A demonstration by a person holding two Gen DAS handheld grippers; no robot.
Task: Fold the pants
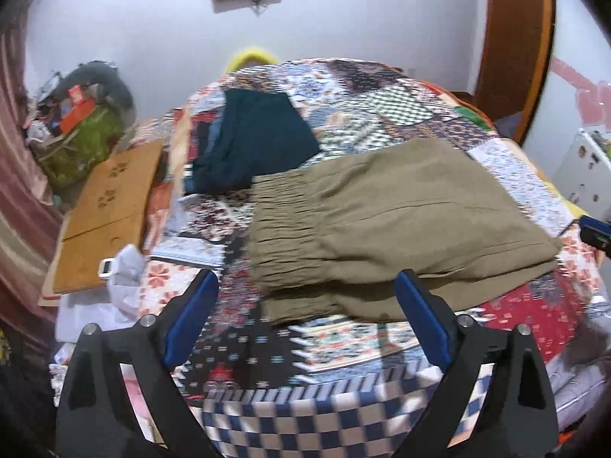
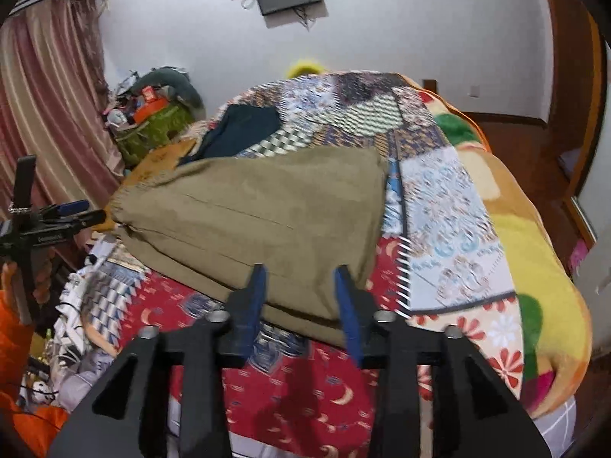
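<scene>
Olive-green pants (image 1: 389, 229) lie folded on a patchwork bedspread (image 1: 343, 343), with the elastic waistband at the left. They also show in the right wrist view (image 2: 252, 221). My left gripper (image 1: 305, 286) is open and empty, its blue-padded fingers just short of the pants' near edge. My right gripper (image 2: 301, 278) is open and empty, its fingers over the near edge of the pants without gripping them. The left gripper also shows at the left of the right wrist view (image 2: 72, 210), and the right gripper's tip shows at the right edge of the left wrist view (image 1: 595, 233).
A dark teal folded garment (image 1: 256, 141) lies behind the pants. A brown cardboard sheet (image 1: 110, 206) and a full green bag (image 1: 80, 133) stand left of the bed. A yellow-orange blanket (image 2: 534, 267) covers the bed's right side. Curtains (image 2: 42, 87) hang at the left.
</scene>
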